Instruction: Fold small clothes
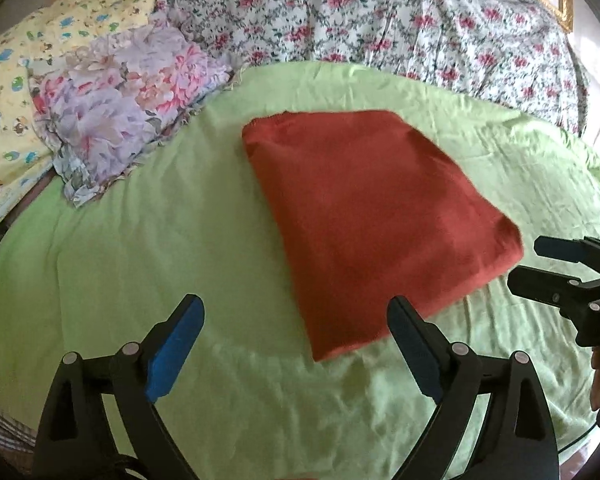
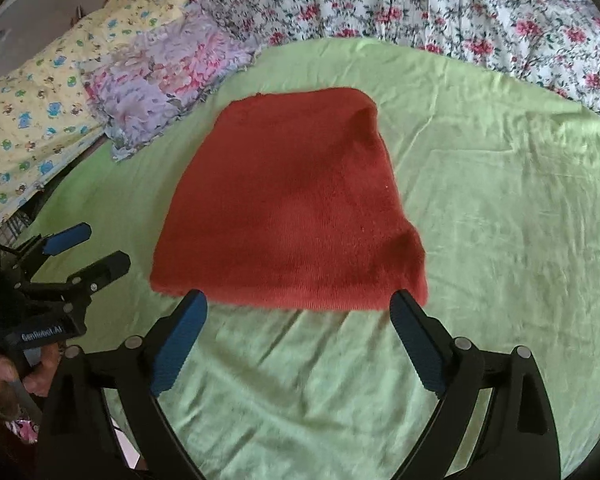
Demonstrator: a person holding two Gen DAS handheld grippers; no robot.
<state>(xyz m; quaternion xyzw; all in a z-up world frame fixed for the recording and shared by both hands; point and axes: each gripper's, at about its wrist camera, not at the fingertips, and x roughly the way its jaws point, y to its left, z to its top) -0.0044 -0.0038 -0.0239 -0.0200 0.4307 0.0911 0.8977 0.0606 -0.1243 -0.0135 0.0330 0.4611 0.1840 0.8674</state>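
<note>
Lying flat ahead of both your grippers, the red cloth [image 2: 288, 204] is folded into a rough rectangle of rust-red knit, its faces smooth and its corners slightly rounded. In the right wrist view its near edge sits just beyond the tips of your right gripper [image 2: 298, 300], spanning almost the whole gap between the fingers. In the left wrist view the cloth [image 1: 374, 220] lies ahead and toward the right finger, with one corner reaching close to that fingertip.

Your right gripper's jaws are spread wide with nothing between them but bare sheet. Your left gripper [image 1: 296, 306] is likewise spread wide and holds nothing. Each gripper shows at the edge of the other's view, low over the sheet and apart from the cloth; the right gripper [image 1: 528, 264] there also appears parted.

Under everything is a green sheet [image 2: 500, 200], wrinkled, with creases running under your right jaws. Nothing lies between either gripper and the cloth.

Farther out, to the left beyond the cloth, a floral pillow [image 1: 120, 108] rests at the sheet's far-left edge, apart from the cloth. Past it is a yellow printed pillow [image 1: 16, 92]. Across the far side runs a rose-print bedspread [image 1: 380, 16].
</note>
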